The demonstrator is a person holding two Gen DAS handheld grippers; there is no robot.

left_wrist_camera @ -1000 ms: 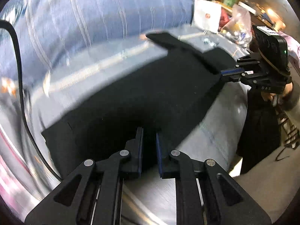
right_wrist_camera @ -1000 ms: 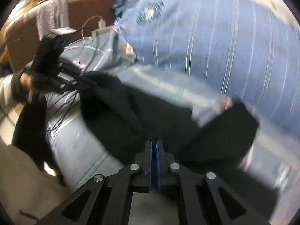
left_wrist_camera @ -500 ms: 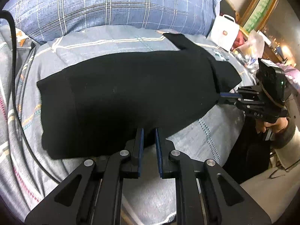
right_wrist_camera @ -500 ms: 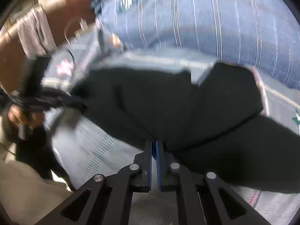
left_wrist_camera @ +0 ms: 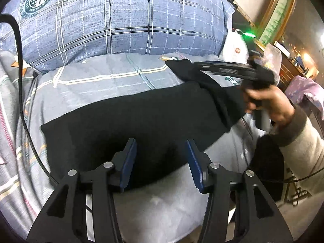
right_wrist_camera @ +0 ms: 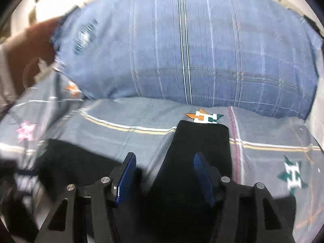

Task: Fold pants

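Black pants lie folded lengthwise across a grey-blue plaid bedsheet. My left gripper is open, its jaws wide apart just above the pants' near edge, holding nothing. My right gripper is open above the pants, where one end points toward the pillow. In the left wrist view the right gripper appears blurred, held by a hand over the pants' right end.
A large blue plaid pillow lies behind the pants, also in the right wrist view. A black cable runs down the left. A white bag and clutter sit far right. The bed's front edge is close.
Both grippers have opened and let go of the pants, which now lie flat on the bed. The right gripper has swung over to the pants' far right end.
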